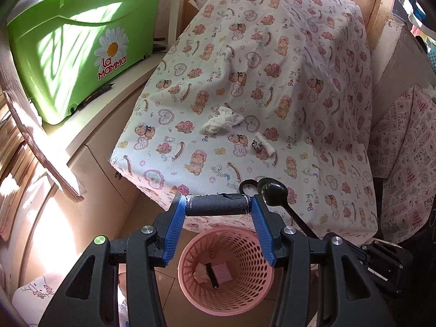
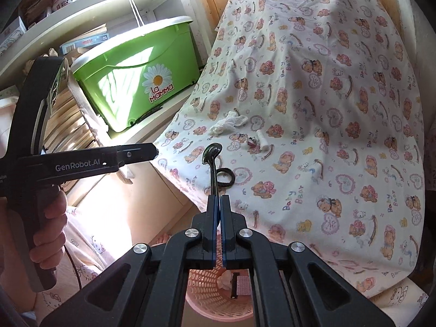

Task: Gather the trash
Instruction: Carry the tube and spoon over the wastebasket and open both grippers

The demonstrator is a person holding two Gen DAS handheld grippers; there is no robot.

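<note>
My left gripper (image 1: 216,204) is shut on a dark grey foam cylinder (image 1: 216,205), held above a pink perforated trash basket (image 1: 190,288) on the floor. The basket holds a crumpled tissue, a black strip and a pink checked piece. My right gripper (image 2: 218,200) is shut on the handle of a black plastic spoon (image 2: 212,152), also seen in the left wrist view (image 1: 272,190). On the bear-print cloth (image 1: 299,95) lie a crumpled white tissue (image 1: 222,120), a small white tube (image 1: 264,143) with a shiny wrapper (image 1: 255,145), and a black hair tie (image 2: 226,177).
A green "la Mamma" bin (image 1: 76,54) stands on a cream cabinet (image 1: 90,125) to the left. The basket also shows under my right gripper (image 2: 207,294). Shelves with books and boxes (image 2: 68,43) are at the left. A patterned cloth (image 1: 406,150) hangs at the right.
</note>
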